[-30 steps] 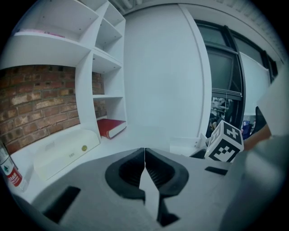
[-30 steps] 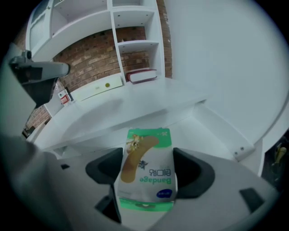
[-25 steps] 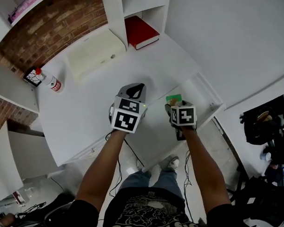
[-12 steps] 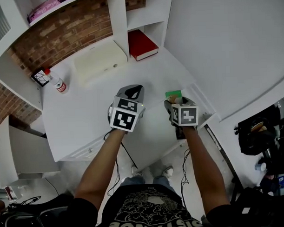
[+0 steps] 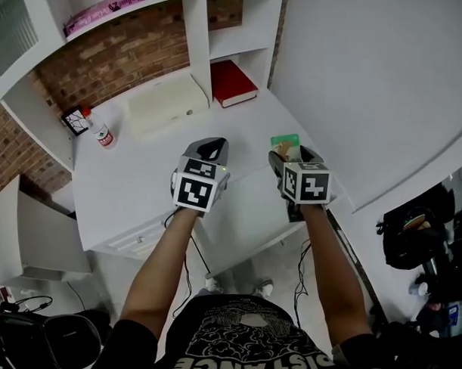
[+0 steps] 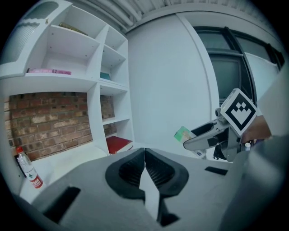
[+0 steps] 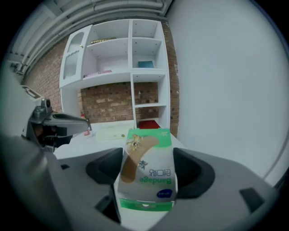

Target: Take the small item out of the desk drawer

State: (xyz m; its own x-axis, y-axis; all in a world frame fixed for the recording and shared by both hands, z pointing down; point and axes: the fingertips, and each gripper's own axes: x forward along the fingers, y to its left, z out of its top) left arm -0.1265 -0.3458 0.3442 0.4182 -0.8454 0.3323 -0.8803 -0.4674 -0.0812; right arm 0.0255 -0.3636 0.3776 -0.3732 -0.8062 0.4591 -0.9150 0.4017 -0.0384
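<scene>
**Grip and hazards.** Your right hand-held gripper [image 5: 289, 157] is holding the small item, a box of bandages [image 7: 148, 178]. Its jaws are standing wide and pressing on the box's two side faces. The box is hanging in the air over the white bench [image 5: 140, 187], toward its 3 o'clock edge; the drawer itself is not showing clearly in any view. Your left hand-held gripper [image 6: 144, 157] is hovering empty at the right one's 9 o'clock, jaws closed together.

As a judgement, the box is looking like thin, glossy, hollow cardboard. A harder squeeze could be denting its walls, and a looser one could be letting the slick faces slide. It is also leaning slightly between the dark pads, so a quick swing could be twisting it free.

The carton is rectangular, green and white, printed with a tan plaster strip. At the bench's 12 o'clock a red hardback book [image 5: 232, 83] is lying flat. At 10 o'clock a small red-capped bottle [image 5: 103, 134] is standing upright near a cream, round-cornered case [image 5: 166, 103].
</scene>
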